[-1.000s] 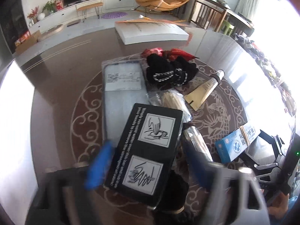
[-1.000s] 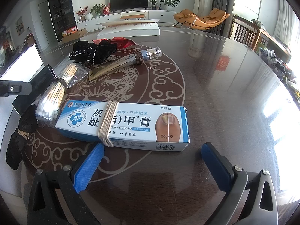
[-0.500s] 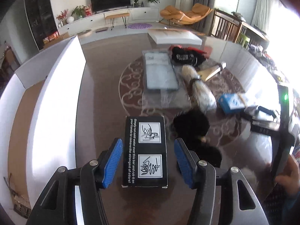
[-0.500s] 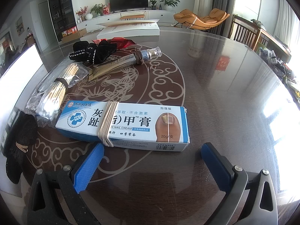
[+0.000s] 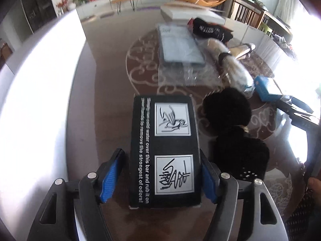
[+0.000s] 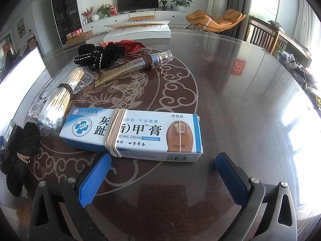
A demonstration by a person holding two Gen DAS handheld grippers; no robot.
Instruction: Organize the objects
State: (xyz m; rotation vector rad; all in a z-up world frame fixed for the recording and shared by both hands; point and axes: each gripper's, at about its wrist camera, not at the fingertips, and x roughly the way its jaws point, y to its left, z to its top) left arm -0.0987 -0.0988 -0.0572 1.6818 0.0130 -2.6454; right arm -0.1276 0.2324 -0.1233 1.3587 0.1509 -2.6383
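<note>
Left wrist view: left claw (image 5: pixel 161 177) just spreading, black box (image 5: pixel 164 150) lying loose between its pads on the bench (image 5: pixel 104 104); right claw (image 6: pixel 160 177) gapes empty behind the nail-cream box (image 6: pixel 132 133).

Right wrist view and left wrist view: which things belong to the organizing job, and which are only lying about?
Job: black box, nail cream box, cotton swab bundle, tube, black hair band.
Lying about: television, orange lounge chair, potted plant.
</note>
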